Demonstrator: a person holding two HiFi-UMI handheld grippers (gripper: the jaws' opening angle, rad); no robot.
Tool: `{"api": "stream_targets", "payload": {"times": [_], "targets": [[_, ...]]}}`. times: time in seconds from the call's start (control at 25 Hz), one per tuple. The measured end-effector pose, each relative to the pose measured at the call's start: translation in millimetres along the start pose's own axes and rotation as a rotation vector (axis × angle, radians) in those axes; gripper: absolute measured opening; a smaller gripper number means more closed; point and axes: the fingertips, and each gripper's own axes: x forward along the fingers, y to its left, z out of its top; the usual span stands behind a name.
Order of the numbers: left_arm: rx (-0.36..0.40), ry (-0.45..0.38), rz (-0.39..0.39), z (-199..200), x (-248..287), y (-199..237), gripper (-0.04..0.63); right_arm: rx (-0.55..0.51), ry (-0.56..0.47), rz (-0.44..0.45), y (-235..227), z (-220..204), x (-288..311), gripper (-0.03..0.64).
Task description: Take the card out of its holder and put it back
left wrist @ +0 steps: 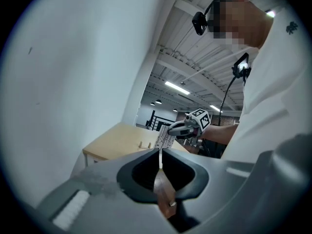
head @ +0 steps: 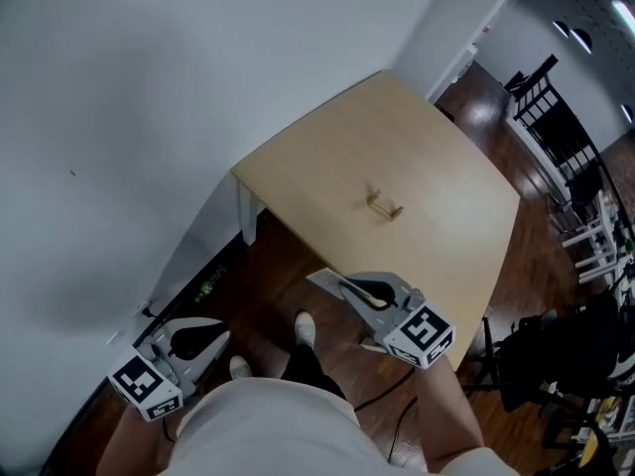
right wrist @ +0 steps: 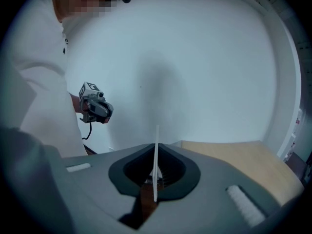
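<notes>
White wall and dark floorboards frame a pale table [head: 327,167], where the small wooden holder [head: 384,206] stands empty. The right gripper [head: 349,291] is clenched on the card [head: 325,283], held off the near table edge, well apart from the holder. The left gripper [head: 216,340] hangs low, closed on nothing. The card looks thin, white and flat; pinched at one end, it could flex or miss the slot and tip the light holder.

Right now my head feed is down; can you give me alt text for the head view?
The right gripper holds a thin white card, jaws shut on it, over the near edge of a light wooden table. The small wooden card holder stands empty near the table's middle. The left gripper hangs low at left, beside the white wall.
</notes>
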Motion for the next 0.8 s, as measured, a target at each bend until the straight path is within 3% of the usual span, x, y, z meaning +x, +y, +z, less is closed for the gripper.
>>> {"api": "stream_targets", "payload": {"times": [0.4, 0.8], "targets": [[0.023, 0.009, -0.013, -24.3, -37.6, -19.2, 0.034, -0.062, 0.008, 0.036, 87.8, 17.9, -14.4, 0.020], [0.040, 0.006, -0.018, -26.2, -32.5, -22.8, 0.040, -0.050, 0.001, 0.026, 87.6, 13.7, -21.6, 0.020]]}}
